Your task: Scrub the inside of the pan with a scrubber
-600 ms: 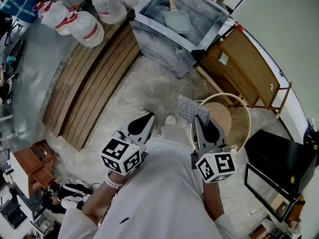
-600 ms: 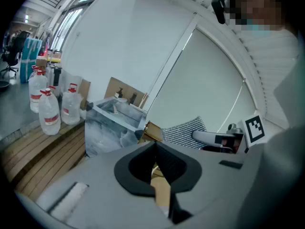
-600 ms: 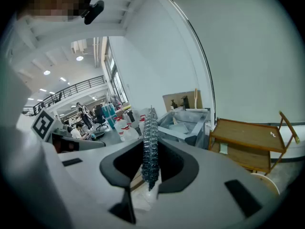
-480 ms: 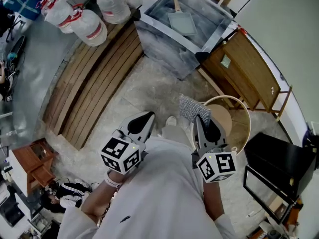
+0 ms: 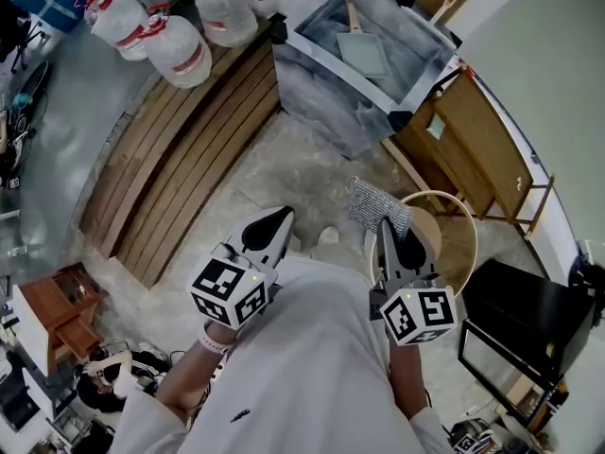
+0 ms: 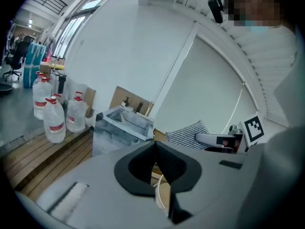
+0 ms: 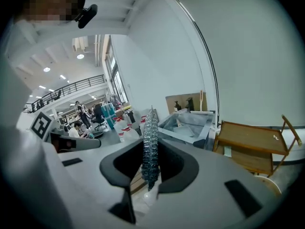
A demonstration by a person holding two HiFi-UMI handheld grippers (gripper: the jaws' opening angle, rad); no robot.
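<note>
A square grey pan (image 5: pixel 364 53) with a wooden handle lies inside the metal sink (image 5: pixel 326 93) at the top of the head view, well ahead of both grippers. My right gripper (image 5: pixel 386 225) is shut on a silver mesh scrubber (image 5: pixel 378 206), which stands up between its jaws (image 7: pixel 150 147) in the right gripper view. That view also shows the sink (image 7: pixel 190 123) further off. My left gripper (image 5: pixel 282 218) is held close to the body, jaws shut with nothing in them. The left gripper view shows the scrubber (image 6: pixel 188 132) and the sink (image 6: pixel 121 125).
Several large water bottles (image 5: pixel 180 50) stand on a wooden slatted platform (image 5: pixel 180 149) left of the sink. A wooden table (image 5: pixel 482 140) is right of it. A round hoop-rimmed stool (image 5: pixel 449 239) and a black box (image 5: pixel 529 310) lie by the right gripper.
The head view has shifted, so the sink now sits further right. The right gripper with the scrubber has drifted slightly right. Both grippers stay shut.
</note>
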